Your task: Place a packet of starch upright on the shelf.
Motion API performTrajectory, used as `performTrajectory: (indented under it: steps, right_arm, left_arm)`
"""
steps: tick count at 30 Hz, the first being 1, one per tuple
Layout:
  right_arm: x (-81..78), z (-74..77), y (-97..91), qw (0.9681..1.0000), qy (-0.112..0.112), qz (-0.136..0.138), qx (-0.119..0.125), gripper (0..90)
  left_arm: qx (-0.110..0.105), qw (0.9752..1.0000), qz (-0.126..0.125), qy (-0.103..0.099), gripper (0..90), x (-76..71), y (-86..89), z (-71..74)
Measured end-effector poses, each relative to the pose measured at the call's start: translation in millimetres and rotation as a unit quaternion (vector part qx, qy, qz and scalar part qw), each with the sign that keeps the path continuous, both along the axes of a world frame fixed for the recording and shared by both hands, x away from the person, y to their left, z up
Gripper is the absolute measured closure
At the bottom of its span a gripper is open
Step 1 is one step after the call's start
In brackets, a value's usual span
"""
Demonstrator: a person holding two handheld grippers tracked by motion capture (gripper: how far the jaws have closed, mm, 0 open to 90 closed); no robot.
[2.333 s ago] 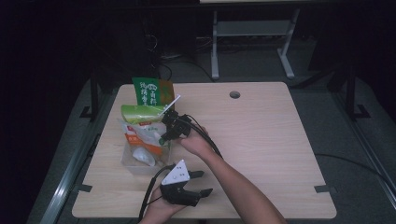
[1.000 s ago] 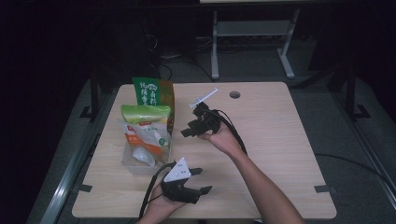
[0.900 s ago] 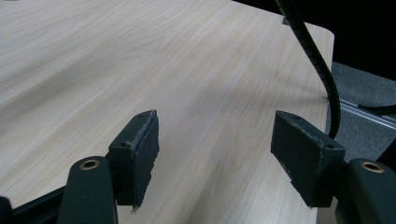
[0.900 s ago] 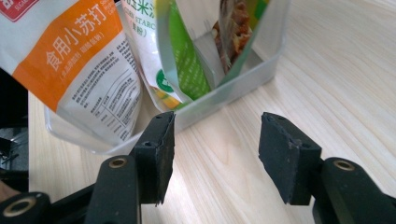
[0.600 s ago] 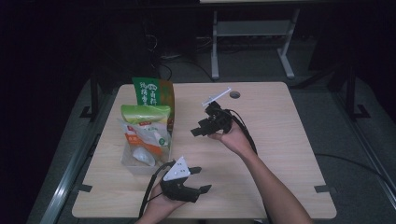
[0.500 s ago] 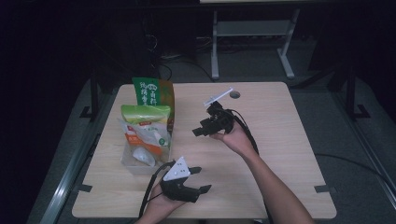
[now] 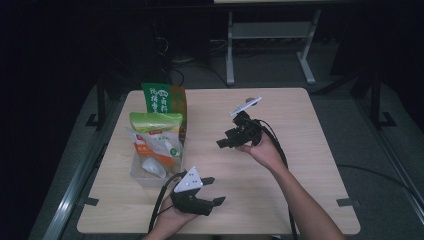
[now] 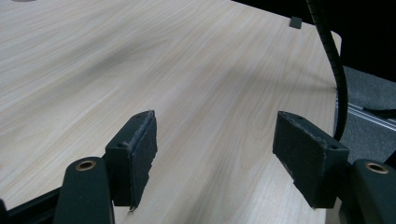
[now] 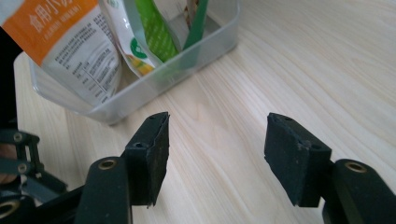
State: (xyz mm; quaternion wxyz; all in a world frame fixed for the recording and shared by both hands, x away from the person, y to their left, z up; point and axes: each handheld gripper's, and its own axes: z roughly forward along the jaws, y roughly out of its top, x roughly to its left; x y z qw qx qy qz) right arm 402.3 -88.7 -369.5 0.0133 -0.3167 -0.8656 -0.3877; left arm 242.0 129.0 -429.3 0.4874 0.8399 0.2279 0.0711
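Note:
A clear plastic bin [image 7: 136, 174] stands at the table's left with snack bags upright in it: a dark green bag [image 7: 162, 98] at the back and a light green and orange bag [image 7: 156, 134] in front. My right gripper [image 7: 223, 140] hovers over the middle of the table, pointing left at the bin from a short way off. Its jaws have just been opening and nothing is between them. In the right gripper view the bin [image 9: 196, 56] sits just beyond my open right gripper [image 9: 217, 122]. My left gripper [image 7: 214, 191] rests open and empty near the front edge.
The wooden table [image 7: 310, 165] is bare to the right of both hands. A round cable hole [image 7: 250, 99] lies at the back centre. A black cable [image 8: 334, 60] trails along the table's edge in the left gripper view. Desk legs stand on the floor behind.
My right gripper has drawn away from the bags in the bin and moved right and back over the table's middle. The left gripper has stayed put.

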Motion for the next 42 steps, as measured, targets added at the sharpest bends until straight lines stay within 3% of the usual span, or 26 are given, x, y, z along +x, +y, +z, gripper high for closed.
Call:
performTrajectory:
  steps: [10, 42]
  right_arm:
    - [-4.5, -5.8, -18.5, 0.9998, 0.008, -0.009, -0.012, 37.1]
    - [-28.6, -17.5, -70.5, 0.9984, 0.017, -0.054, -0.005, 33.3]
  left_arm:
    - [0.001, 1.0, 0.006, 0.0, 29.0, 1.2, 1.0, 0.2]
    - [0.007, 0.9999, 0.012, -0.01, 28.1, 4.4, 4.9, 1.5]
